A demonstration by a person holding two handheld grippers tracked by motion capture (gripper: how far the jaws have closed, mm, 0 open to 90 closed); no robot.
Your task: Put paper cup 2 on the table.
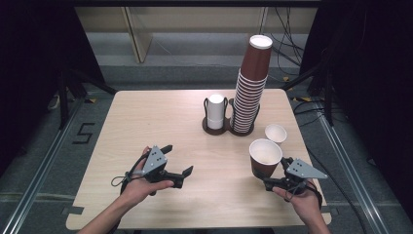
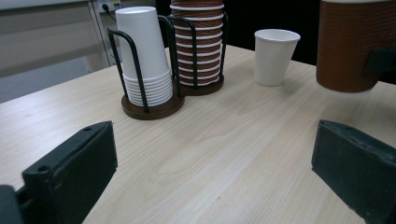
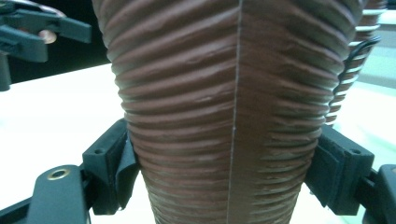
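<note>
Right gripper view: ribbed brown cup (image 3: 233, 112) is clamped low by the right hand-held gripper (image 3: 224, 172) for carrying, upright; left hand-held gripper (image 1: 176, 161) is held open, empty.

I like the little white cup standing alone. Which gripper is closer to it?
The right gripper, just in front of the small white cup, holding a brown cup. The left gripper is open, far across the table.
</note>
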